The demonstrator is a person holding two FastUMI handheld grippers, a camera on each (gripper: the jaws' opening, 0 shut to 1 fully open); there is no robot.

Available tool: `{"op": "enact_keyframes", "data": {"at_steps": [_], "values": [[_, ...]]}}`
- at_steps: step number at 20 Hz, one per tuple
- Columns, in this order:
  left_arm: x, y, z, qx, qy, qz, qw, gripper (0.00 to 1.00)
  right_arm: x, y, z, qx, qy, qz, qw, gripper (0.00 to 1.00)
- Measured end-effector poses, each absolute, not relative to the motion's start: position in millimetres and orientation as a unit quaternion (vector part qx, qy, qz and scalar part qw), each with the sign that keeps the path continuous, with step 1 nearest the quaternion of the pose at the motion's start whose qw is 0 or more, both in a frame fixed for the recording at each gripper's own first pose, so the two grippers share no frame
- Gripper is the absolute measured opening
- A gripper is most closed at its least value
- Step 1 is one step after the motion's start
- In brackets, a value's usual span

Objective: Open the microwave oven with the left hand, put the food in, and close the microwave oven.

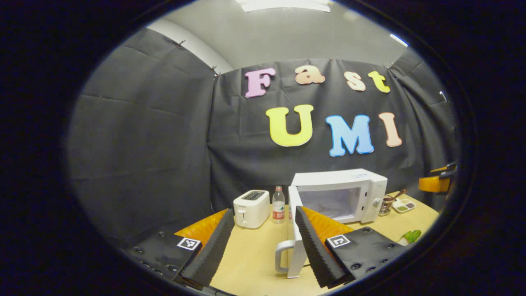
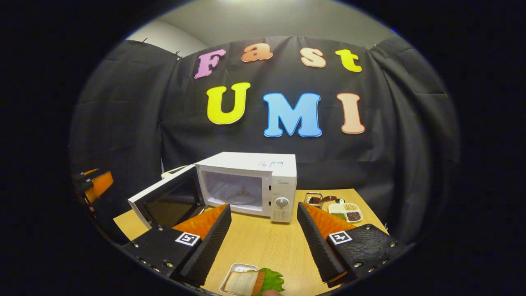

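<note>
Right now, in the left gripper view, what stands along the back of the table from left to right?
Toaster → water bottle → microwave, its door swung open → cup of utensils → small divided dish.

Left claw (image 1: pixel 263 242): its 2 fingers spread wide apart, holding nothing, ribbed black pads facing inward, pointing forward and slightly down.
Right claw (image 2: pixel 263 242): its 2 fingers also spread wide, nothing between them, same forward and slightly downward tilt.
Left claw in the right gripper view (image 2: pixel 92 185): an orange and black part at the far left edge; jaw state unreadable there.
</note>
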State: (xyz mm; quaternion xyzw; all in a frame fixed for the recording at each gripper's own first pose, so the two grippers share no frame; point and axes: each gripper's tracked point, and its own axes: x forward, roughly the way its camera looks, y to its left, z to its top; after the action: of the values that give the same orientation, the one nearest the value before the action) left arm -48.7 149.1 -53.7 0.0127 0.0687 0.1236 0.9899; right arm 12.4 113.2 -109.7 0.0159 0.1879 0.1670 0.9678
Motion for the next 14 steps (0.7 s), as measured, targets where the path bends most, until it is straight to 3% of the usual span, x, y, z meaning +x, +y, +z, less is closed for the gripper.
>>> {"op": "enact_keyframes", "data": {"at_steps": [6, 14], "values": [[-52, 137, -9, 0.035, 0.027, 0.131, 0.99, 0.96, 0, 110, -176, 0.048, 0.295, 0.201, 0.933, 0.98], [-43, 124, -12, 0.033, 0.024, 0.136, 0.99, 0.96, -48, 104, -246, 0.056, 0.425, 0.233, 0.873, 0.99]]}}
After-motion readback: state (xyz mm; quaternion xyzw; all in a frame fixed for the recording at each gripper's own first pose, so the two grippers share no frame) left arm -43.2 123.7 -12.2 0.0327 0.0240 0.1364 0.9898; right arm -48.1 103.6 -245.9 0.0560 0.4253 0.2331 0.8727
